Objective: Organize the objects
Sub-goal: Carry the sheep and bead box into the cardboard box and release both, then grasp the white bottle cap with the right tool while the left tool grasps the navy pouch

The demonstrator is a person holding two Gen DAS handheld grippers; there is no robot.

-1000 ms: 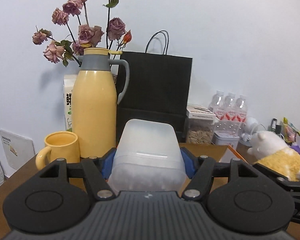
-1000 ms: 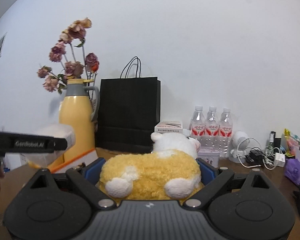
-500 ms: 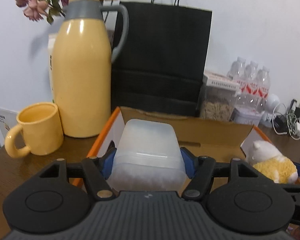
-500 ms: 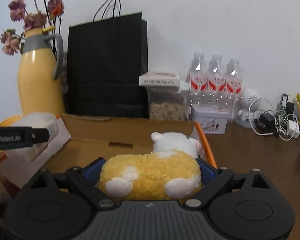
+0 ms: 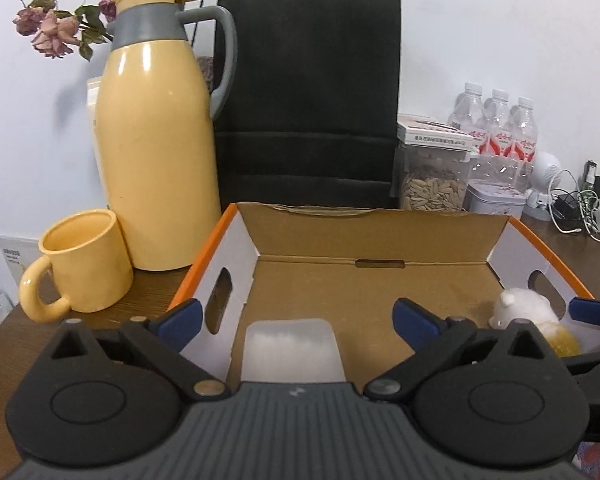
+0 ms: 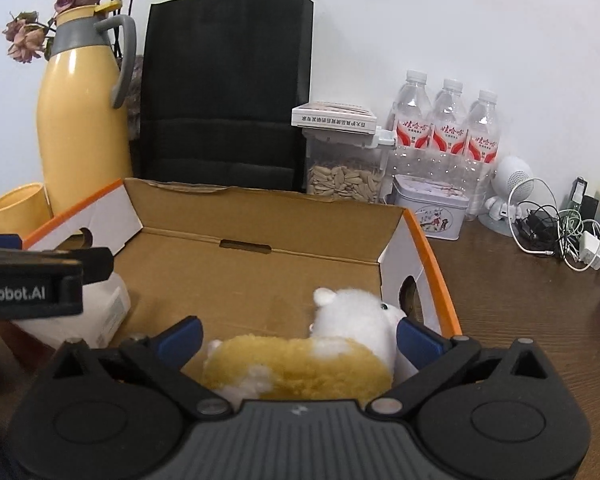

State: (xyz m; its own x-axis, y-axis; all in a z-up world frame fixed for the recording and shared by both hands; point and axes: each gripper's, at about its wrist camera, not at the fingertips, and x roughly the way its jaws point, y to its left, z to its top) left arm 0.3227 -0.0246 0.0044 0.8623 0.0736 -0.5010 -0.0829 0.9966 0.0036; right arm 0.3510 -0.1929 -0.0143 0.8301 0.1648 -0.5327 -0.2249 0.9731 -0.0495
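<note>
An open cardboard box (image 5: 372, 280) with orange rims sits on the brown table. A translucent white plastic container (image 5: 292, 354) lies on the box floor at its left, between the wide-open fingers of my left gripper (image 5: 298, 318), untouched by them. A yellow-and-white plush toy (image 6: 312, 356) lies in the box's right part; it also shows in the left wrist view (image 5: 534, 320). My right gripper (image 6: 300, 334) is open around the toy, with its fingers apart from it. The container also shows in the right wrist view (image 6: 96, 316).
A yellow thermos jug (image 5: 156, 148) and yellow mug (image 5: 82, 264) stand left of the box. A black paper bag (image 5: 308, 100), a seed jar (image 5: 434, 184), water bottles (image 6: 446, 128), a tin (image 6: 430, 216) and tangled cables (image 6: 560, 232) stand behind and to the right.
Both grippers lowered into the box and opened. The left let go of the plastic container and the right let go of the plush toy; both now rest on the box floor.
</note>
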